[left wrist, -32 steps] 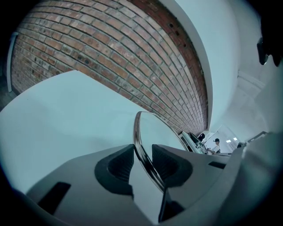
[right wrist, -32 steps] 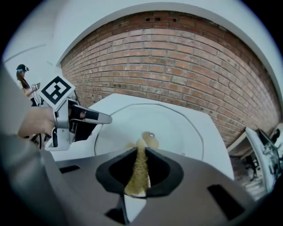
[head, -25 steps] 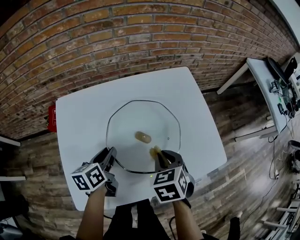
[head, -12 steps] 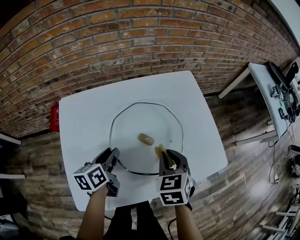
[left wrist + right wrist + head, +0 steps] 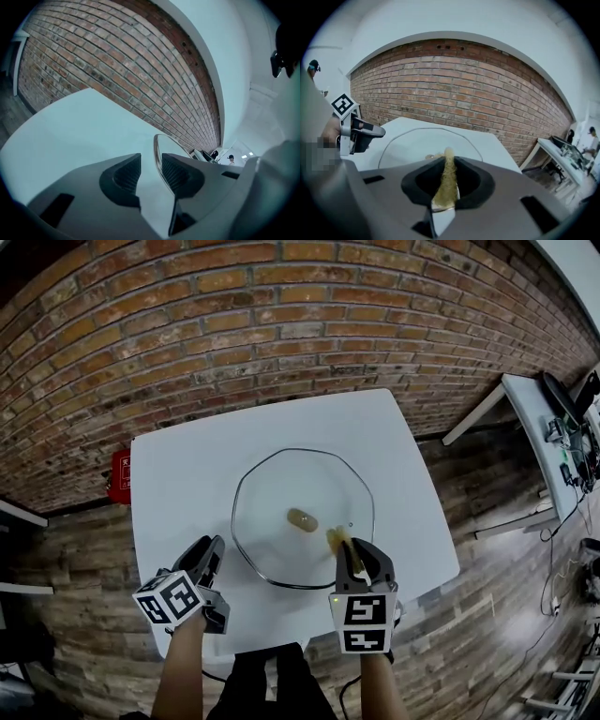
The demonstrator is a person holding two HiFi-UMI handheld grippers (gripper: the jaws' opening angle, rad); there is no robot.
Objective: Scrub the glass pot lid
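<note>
Table (image 5: 187,474) is seen steeply from overhead; gripper views are set low, faced toward brick wall (image 5: 234,324); glass pot lid (image 5: 281,498) is shared by all.

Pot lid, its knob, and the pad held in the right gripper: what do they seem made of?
The lid: clear glass, glossy; the white table shows through it. Its rim: likely polished metal, a thin shiny band. The knob: tan and matte, perhaps wood or plastic. The pad: yellowish, fuzzy fibre, probably a scouring pad or sponge.
</note>
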